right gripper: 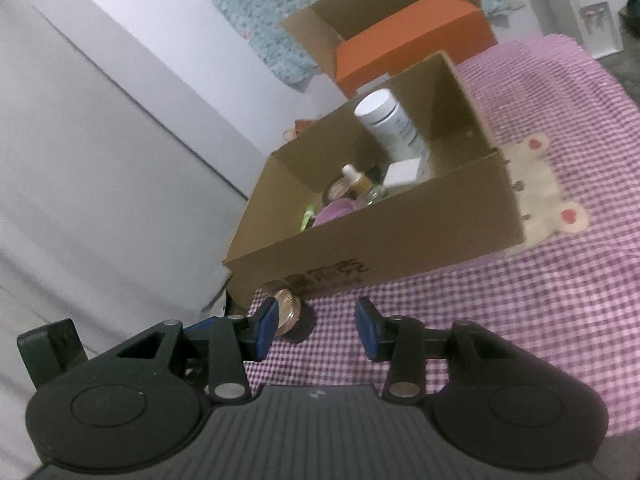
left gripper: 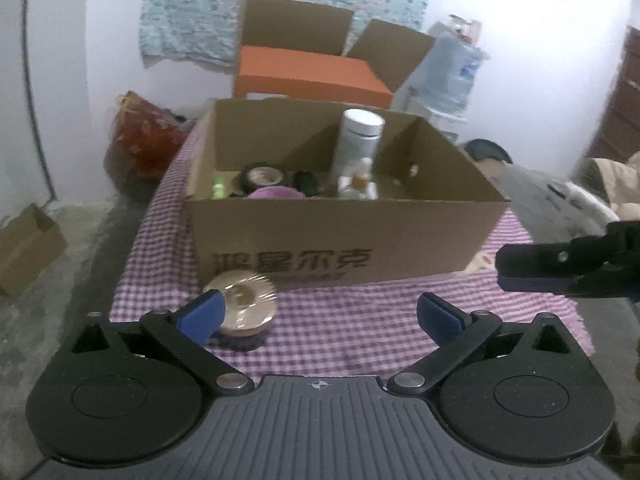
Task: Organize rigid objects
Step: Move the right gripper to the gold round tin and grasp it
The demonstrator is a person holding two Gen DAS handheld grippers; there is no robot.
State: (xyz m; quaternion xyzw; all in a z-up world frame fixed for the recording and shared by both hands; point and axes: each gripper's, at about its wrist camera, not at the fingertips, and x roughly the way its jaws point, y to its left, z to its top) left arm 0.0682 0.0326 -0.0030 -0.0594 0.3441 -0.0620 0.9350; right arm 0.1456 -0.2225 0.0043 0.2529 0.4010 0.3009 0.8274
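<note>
Left claw (left gripper: 320, 314) finger (left gripper: 202, 316) half-masking gold lid (left gripper: 246, 306)

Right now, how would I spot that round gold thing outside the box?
Find the open cardboard box on the pink checked cloth. Just in front of its printed side, near the left corner, lies a gold lid. It is the only round, shiny thing on the cloth there.

box print (left gripper: 291, 263) blurred | round gold tin (left gripper: 245, 305) part-hidden behind pad

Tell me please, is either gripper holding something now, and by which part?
Nothing is held. The left gripper and the right gripper are both open; the round gold lid lies on the checked cloth.
</note>
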